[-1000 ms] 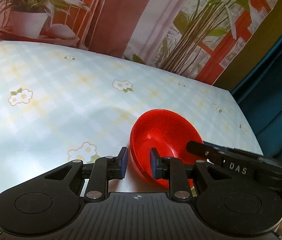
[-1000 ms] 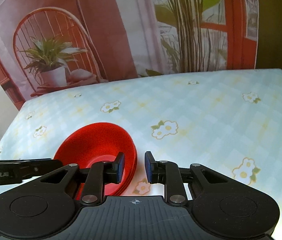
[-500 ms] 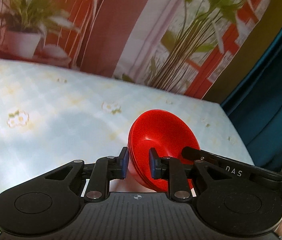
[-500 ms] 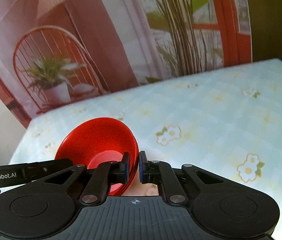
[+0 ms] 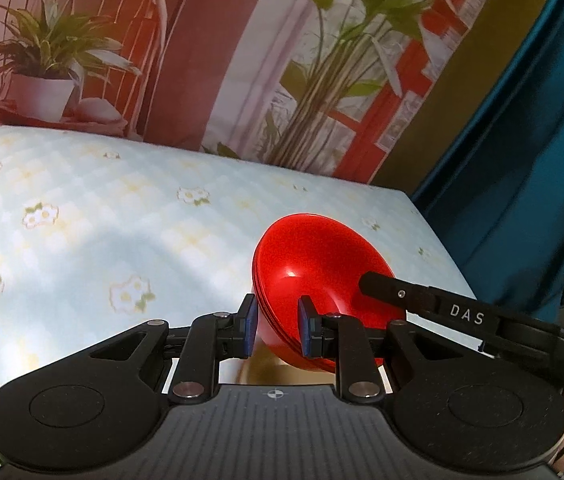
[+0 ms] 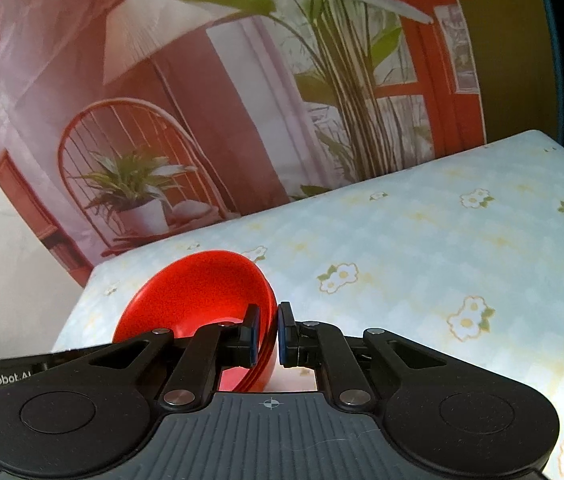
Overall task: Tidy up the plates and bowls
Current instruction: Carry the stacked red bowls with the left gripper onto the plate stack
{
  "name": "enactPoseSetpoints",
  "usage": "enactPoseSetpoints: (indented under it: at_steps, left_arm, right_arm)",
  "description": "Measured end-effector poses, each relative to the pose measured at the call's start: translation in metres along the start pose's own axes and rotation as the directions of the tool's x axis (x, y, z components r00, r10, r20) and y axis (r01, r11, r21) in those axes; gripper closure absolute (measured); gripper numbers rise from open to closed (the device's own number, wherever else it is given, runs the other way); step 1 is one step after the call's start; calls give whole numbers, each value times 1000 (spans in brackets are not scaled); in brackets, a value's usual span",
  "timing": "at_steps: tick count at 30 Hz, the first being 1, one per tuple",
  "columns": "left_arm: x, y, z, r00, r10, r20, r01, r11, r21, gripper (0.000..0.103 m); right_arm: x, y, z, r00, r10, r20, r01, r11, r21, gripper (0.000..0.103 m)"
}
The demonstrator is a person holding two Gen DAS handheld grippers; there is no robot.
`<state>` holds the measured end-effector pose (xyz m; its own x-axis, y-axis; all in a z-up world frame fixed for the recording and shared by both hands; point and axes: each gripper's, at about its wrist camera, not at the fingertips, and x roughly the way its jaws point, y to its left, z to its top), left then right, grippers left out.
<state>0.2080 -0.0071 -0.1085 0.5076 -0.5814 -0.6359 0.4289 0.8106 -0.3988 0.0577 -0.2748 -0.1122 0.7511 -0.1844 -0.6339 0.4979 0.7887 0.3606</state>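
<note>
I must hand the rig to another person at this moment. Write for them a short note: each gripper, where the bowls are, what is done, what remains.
Left gripper: jaws shut on the near-left rim of the red bowls.
Right gripper: jaws shut on the opposite rim of the same bowls.
Bowls: several nested, tilted, apparently held above the flowered tablecloth.
Done: bowls stacked and gripped from both sides.
Left: carry the stack to its place and set it down level; no plates in view.

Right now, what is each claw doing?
Left gripper: shut on the rim of the red bowls.
Right gripper: shut on the opposite rim.
</note>
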Motion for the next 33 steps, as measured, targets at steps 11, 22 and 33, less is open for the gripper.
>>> enactPoseSetpoints:
  at_steps: [11, 22, 33]
  left_arm:
    - [-1, 8, -46, 998, -11, -55, 8, 998, -56, 80]
    - [16, 20, -51, 995, 1, -100, -9, 997, -79, 80]
    - [16, 16, -52, 995, -1, -96, -5, 998, -66, 80]
  right_arm:
    - [-26, -8, -46, 999, -12, -45, 12, 1000, 8, 94]
    - [-10, -6, -59, 996, -25, -91, 24, 1000, -8, 94]
    - [-7, -6, -59, 995, -27, -94, 23, 999, -42, 95]
